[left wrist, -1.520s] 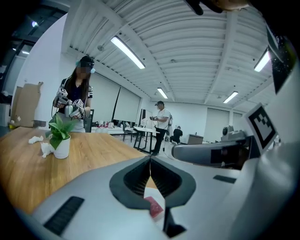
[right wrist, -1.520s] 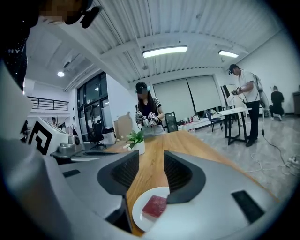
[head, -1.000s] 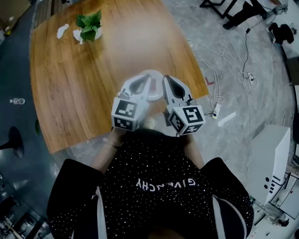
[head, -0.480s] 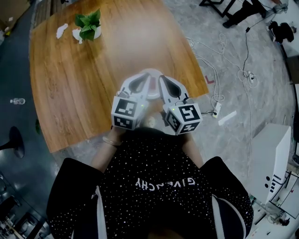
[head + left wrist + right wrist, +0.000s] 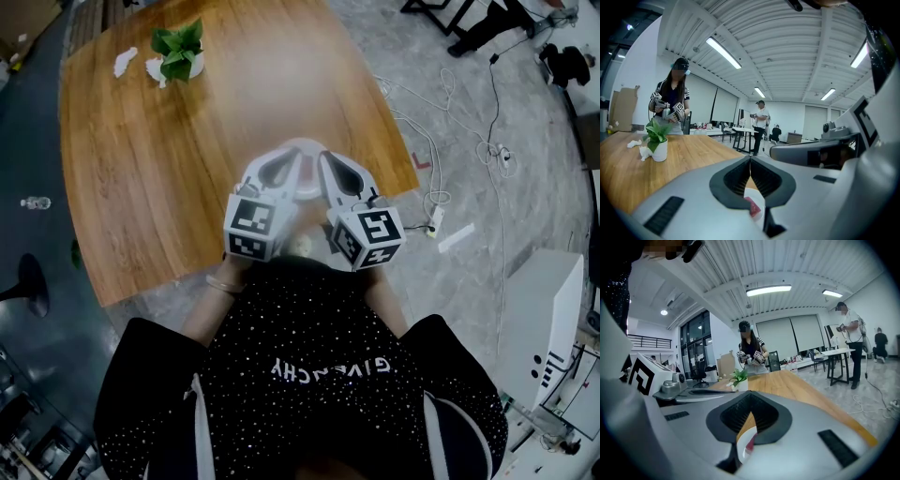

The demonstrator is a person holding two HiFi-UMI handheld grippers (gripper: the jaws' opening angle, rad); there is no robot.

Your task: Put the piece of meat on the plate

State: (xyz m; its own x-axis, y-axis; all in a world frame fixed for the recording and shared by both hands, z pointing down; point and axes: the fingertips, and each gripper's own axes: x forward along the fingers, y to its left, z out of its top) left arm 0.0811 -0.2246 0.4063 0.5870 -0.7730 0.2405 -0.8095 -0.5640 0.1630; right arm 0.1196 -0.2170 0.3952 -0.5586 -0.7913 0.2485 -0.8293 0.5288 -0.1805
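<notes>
A white plate (image 5: 308,190) lies on the wooden table (image 5: 169,159) near its front edge, mostly hidden under both grippers. A small red piece of meat (image 5: 752,206) rests on the plate (image 5: 759,201), seen through the gap below the left jaws. The right gripper view shows the same meat (image 5: 750,442) on the plate (image 5: 742,444). My left gripper (image 5: 296,156) hovers over the plate, shut and empty, its tips (image 5: 750,161) meeting. My right gripper (image 5: 324,159) sits close beside it, also shut with nothing held, jaws (image 5: 751,398) pressed together.
A potted plant (image 5: 179,52) and crumpled white paper (image 5: 125,62) sit at the table's far left. Cables (image 5: 441,141) trail over the floor to the right, near a white cabinet (image 5: 548,319). Other people (image 5: 670,105) stand beyond the table.
My right gripper has shifted slightly left, closer to the left gripper. The left gripper, plate and meat have stayed put.
</notes>
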